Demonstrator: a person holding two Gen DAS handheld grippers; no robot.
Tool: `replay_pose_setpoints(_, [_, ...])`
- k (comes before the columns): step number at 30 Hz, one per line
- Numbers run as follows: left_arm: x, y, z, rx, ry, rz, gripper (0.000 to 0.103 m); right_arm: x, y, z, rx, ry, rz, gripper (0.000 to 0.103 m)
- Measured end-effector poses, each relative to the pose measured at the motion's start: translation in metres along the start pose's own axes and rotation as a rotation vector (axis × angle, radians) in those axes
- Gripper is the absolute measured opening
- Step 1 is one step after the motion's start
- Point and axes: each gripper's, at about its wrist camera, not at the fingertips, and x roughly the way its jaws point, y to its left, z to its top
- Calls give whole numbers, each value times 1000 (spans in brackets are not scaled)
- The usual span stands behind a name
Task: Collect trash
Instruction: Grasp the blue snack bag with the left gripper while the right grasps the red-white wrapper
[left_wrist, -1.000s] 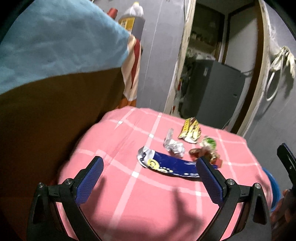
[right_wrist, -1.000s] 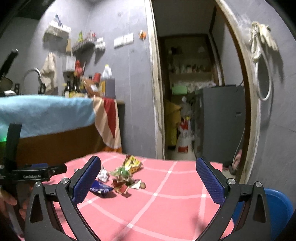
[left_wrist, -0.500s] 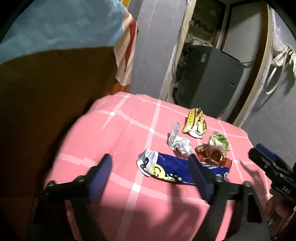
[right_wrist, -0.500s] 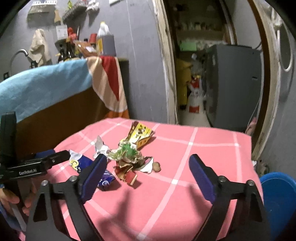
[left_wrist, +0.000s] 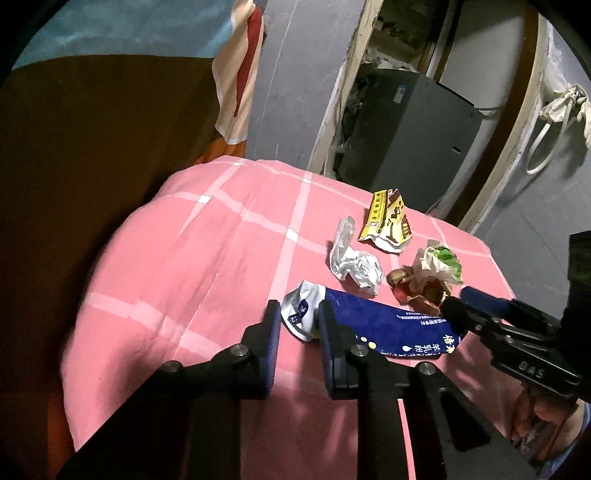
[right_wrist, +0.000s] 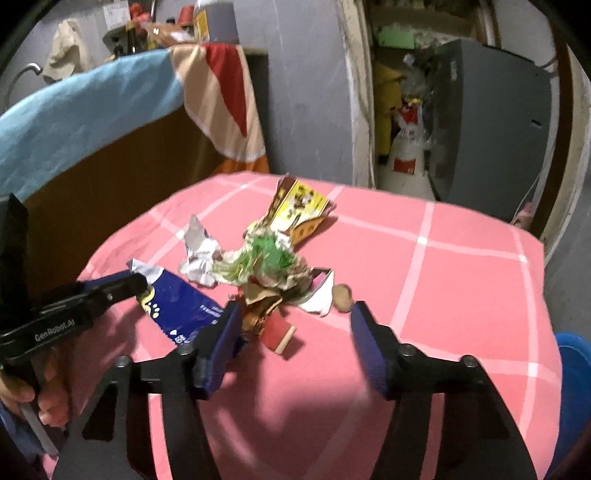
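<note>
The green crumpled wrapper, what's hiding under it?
Under the green crumpled wrapper you can see brown scraps, a red block and white paper, all on the pink tablecloth. Anything deeper in the heap is covered.

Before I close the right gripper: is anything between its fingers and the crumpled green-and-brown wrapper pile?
Nothing visible blocks it. The right gripper is open around the near end of the crumpled green-and-brown wrapper pile. Its left finger lies against the long blue foil packet, which could get pinched too.
</note>
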Motion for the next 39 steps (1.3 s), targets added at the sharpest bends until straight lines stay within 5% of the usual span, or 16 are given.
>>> replay_pose_setpoints(13, [-4, -3, -1, 9, -23, -16, 14, 11, 6, -2, 9, 48, 45, 12])
replay_pose_setpoints(39, [-66, -41, -34, 94, -156, -22, 12, -86, -12, -59, 68, -215, 81, 7])
